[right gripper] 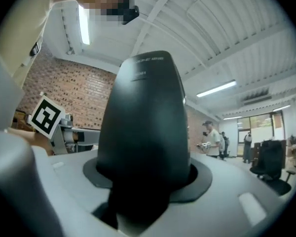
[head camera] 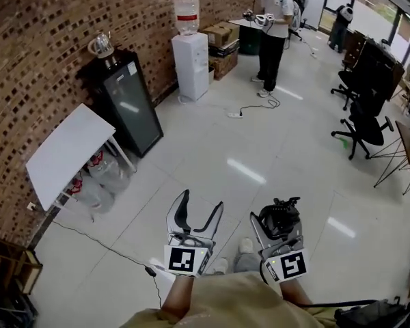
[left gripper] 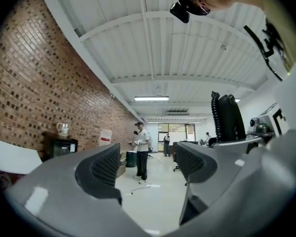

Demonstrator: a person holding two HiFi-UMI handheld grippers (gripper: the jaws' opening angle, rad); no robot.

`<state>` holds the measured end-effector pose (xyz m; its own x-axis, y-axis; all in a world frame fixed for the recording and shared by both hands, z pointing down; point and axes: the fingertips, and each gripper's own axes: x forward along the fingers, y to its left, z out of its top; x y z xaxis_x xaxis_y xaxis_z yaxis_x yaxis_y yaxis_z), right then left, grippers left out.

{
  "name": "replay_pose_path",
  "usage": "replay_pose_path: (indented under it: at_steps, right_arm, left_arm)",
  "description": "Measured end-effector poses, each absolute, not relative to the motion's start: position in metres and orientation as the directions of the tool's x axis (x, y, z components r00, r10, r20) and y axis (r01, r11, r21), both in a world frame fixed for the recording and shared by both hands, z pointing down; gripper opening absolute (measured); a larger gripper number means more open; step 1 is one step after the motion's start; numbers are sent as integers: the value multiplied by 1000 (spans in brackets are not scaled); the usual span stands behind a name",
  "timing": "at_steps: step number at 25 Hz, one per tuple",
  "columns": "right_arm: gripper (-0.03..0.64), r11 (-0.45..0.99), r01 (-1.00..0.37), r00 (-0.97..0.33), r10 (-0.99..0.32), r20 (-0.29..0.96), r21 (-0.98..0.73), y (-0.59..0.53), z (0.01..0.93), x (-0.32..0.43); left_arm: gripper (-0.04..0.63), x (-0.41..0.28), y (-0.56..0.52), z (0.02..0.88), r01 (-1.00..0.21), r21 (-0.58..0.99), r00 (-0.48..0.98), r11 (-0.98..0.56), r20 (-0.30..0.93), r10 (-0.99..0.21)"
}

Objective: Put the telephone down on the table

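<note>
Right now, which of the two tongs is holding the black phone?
The right tongs, shut on the black telephone. The left tongs stand open and empty.

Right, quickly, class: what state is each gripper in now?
Left gripper: open, empty.
Right gripper: shut on the black telephone.

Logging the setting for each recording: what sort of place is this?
Probably an open-plan office or workshop space: a brick wall, a water dispenser standing against it, and a wheeled office chair on the white floor.
</note>
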<state>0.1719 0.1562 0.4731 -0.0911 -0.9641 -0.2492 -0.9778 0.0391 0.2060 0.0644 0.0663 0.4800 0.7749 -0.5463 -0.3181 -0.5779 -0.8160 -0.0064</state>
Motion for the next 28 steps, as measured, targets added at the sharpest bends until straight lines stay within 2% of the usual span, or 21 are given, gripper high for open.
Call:
replay_pose_path:
  at_steps: [4, 6, 8, 11, 12, 15, 16, 20, 25, 28]
  right_arm:
    - [268, 191, -960, -236, -945, -225, 204, 108, 472, 168]
    - [268, 240, -950, -275, -946, -171, 198, 86, 475, 167]
    - [268, 267, -946, -296, -943, -150, 185, 65, 472, 174]
    - [268, 278, -947, -301, -943, -140, 160, 37, 455, 204]
    - [268, 278, -948, -298, -946, -128, 156, 28, 450, 217]
    - [268, 279, -953, -284, -958, -31, 113, 3, 445, 252]
    - [268, 283, -953, -288, -957, -34, 110, -5, 443, 263]
    - [268, 297, -941, -324, -931, -171, 162, -31, 439, 306]
    - [268, 368, -925, -376, -921, -97, 98, -60, 443, 350]
    - [268, 423, -897, -440, -880, -176, 129, -99, 412, 353]
  left_arm:
    - [348, 55, 34, 485, -674, -5, 723, -738, -210, -659]
    - [347, 54, 15, 470, -709, -21, 677, -705, -298, -673]
    - [348, 59, -1, 463, -735, -32, 653, -678, -304, -694]
    - [348, 86, -21, 462, -764, -69, 642, -641, -172, -747]
    - [348, 96, -30, 458, -776, -73, 629, -626, -161, -760]
    - [347, 125, -58, 432, -800, -67, 592, -597, -252, -765]
    - [348, 135, -65, 429, -802, -72, 589, -593, -262, -765]
    - [348, 173, -87, 424, -818, -85, 562, -568, -327, -760]
    - [347, 205, -111, 424, -863, -77, 497, -500, -307, -811]
    - [348, 203, -138, 406, -891, -79, 451, -446, -257, -855]
